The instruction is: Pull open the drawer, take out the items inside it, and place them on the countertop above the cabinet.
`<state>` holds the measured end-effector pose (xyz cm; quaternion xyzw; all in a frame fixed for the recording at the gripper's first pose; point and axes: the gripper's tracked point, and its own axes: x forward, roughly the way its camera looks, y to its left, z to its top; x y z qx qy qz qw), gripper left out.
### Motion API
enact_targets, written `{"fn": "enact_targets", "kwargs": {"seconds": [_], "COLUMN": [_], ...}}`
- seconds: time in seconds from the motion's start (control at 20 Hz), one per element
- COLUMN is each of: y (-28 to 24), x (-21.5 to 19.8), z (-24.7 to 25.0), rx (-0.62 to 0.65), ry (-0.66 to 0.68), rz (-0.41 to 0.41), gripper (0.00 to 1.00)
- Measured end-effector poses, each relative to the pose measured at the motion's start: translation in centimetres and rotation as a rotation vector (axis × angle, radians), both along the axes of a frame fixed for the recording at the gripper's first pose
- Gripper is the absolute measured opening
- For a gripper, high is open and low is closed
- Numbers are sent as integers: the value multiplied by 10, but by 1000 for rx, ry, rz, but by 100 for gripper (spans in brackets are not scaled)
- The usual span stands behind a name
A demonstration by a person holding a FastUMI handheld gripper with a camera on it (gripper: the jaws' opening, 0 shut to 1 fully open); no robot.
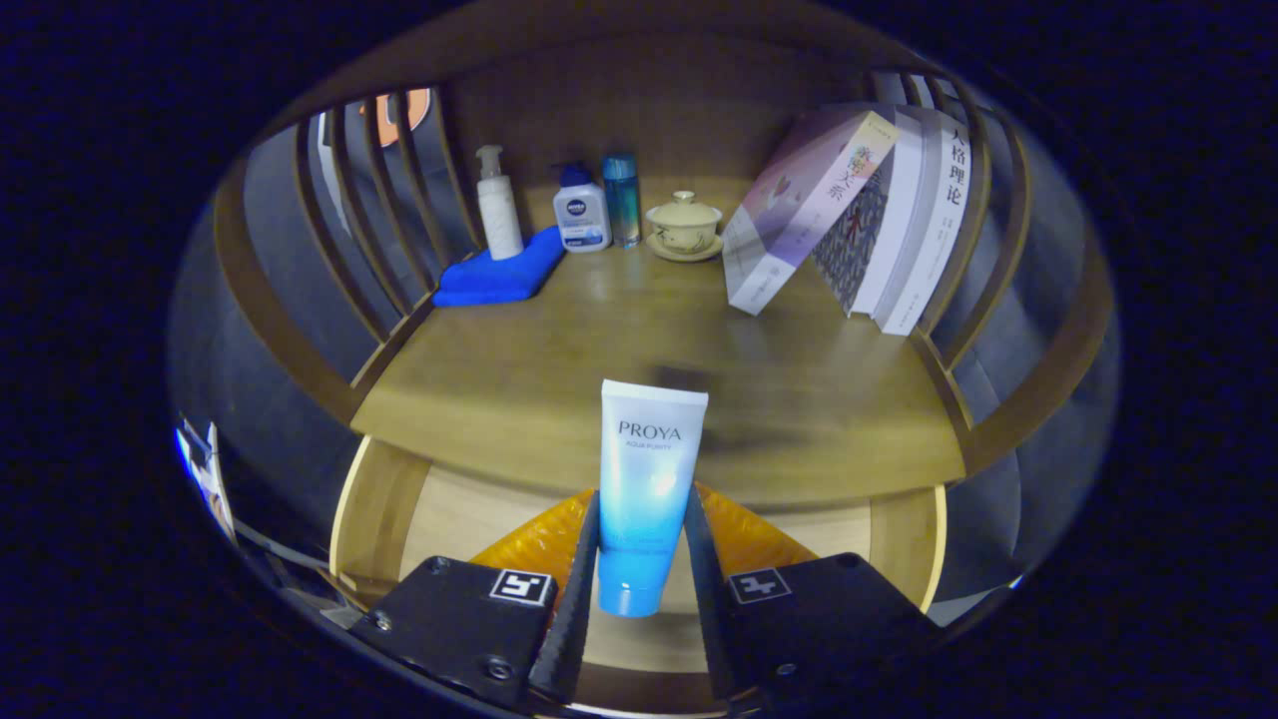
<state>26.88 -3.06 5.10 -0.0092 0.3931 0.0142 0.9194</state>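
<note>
The gripper (pixel 641 559) is clamped on the blue tube (pixel 647 489), cap down, upright between both fingers over the open drawer (pixel 379 519). Carry it forward to the bare countertop (pixel 559 379) ahead (short of the books (pixel 849 220)), lowering before releasing.

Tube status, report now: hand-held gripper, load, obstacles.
Hand-held gripper shut on tube, cap down. Tube held over open drawer, short of countertop. Countertop ahead of tube bare; books, towel, bottles at back.
</note>
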Motion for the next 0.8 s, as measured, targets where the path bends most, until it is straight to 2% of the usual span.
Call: {"fn": "enact_targets", "kwargs": {"seconds": [0.4,0.6,0.8], "y": [1,1,-1], "x": [63,81,78], "z": [-8,-23,-19], "rx": [-5,10,-8], "ry": [-37,-61,-107], "rz": [-44,-76,-87], "gripper": [51,51,51]}}
